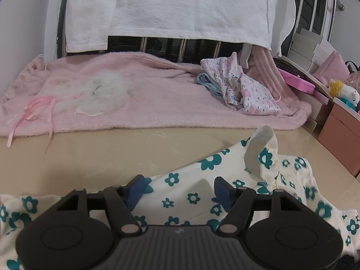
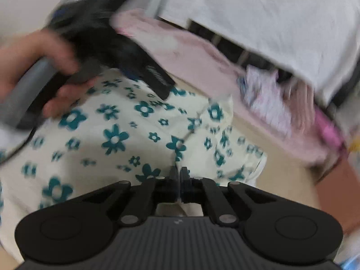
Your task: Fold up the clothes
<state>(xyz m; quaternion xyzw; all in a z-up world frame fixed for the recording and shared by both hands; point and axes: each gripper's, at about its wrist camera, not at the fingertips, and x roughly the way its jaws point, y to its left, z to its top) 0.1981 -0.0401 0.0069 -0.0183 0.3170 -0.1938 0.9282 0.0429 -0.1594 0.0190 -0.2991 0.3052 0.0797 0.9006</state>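
Note:
A cream garment with teal flowers (image 1: 191, 193) lies crumpled on the tan mattress surface (image 1: 112, 155), one rounded edge (image 1: 258, 148) flipped up. My left gripper (image 1: 179, 185) hovers low over it, its blue pads (image 1: 137, 186) wide apart with only flat cloth below them. In the right wrist view the same garment (image 2: 117, 139) fills the middle. My right gripper (image 2: 179, 174) is shut on a raised fold of it, and a crease runs up from the closed tips. A hand (image 2: 33, 67) holding the left tool shows blurred at the upper left.
A pink blanket (image 1: 157, 103) covers the far half of the bed, with a white fluffy piece (image 1: 101, 94) and a pile of pastel clothes (image 1: 243, 90) on it. A white towel (image 1: 180, 11) hangs over the headboard rail. Boxes, a plush toy (image 1: 344, 92) and a brown cabinet (image 1: 339, 139) stand at the right.

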